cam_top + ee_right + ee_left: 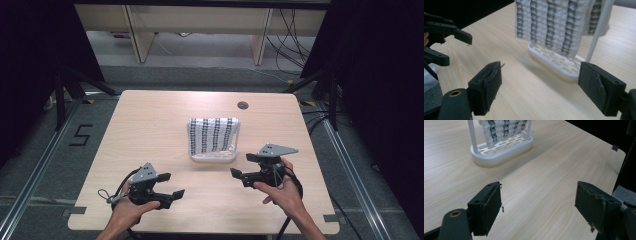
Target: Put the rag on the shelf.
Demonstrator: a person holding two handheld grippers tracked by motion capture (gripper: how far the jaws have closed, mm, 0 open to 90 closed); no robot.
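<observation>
Wooden table (150,130) — towel (212,132) draped on white rack (214,156); left gripper (169,186), right gripper (242,166) both spread apart, empty.

Towel (554,25) beyond the jaws: top and right side cut off by right gripper view's edge. Rack (501,150) ahead of the jaws: upper posts cropped in left gripper view; towel there blurred.

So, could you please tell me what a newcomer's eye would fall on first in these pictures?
First, the white knitted cloth with dark patterned stripes, draped over a white slotted plastic rack at the middle of the light wooden table. Next, the two black hand-held grippers nearer the person: the left gripper and the right gripper, both with jaws open and nothing between them, flanking the rack.
</observation>
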